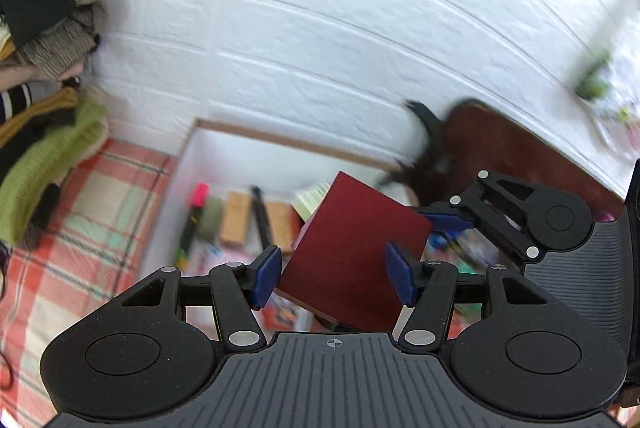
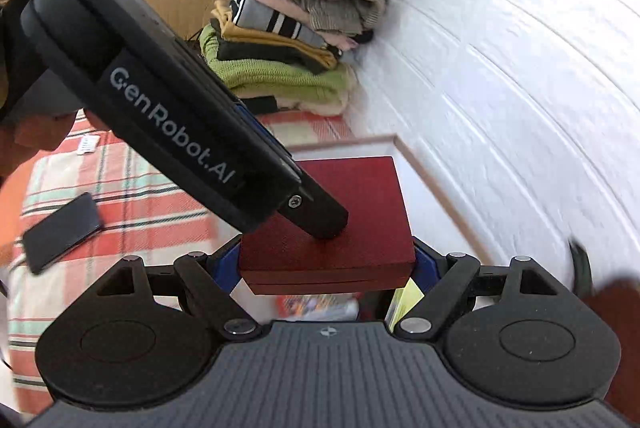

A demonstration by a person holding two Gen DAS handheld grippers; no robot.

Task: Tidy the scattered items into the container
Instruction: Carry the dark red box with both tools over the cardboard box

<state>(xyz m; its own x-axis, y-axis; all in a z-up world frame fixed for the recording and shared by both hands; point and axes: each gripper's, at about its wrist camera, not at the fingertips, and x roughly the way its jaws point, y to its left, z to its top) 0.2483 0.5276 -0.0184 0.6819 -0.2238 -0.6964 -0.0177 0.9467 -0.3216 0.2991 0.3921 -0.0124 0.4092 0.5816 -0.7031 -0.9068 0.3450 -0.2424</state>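
A dark red flat box [image 2: 328,224] is clamped between the blue pads of my right gripper [image 2: 326,264], held over the white container [image 2: 424,180]. In the left wrist view the same red box [image 1: 352,252] hangs tilted over the white container [image 1: 188,164], with the right gripper's blue pad [image 1: 444,220] on its far edge. My left gripper [image 1: 334,278] is open, its pads on either side of the box's near corner without clamping it. The left gripper's body [image 2: 168,116] crosses above the box in the right wrist view. The container holds a pink highlighter [image 1: 198,194], wooden blocks [image 1: 236,216] and other small items.
A stack of folded clothes [image 2: 296,12] stands by the white brick wall [image 1: 320,40]. A black phone [image 2: 60,228] lies on the red plaid cloth [image 2: 132,204]. A brown chair [image 1: 504,156] is behind the container. A cardboard box [image 2: 180,4] sits further back.
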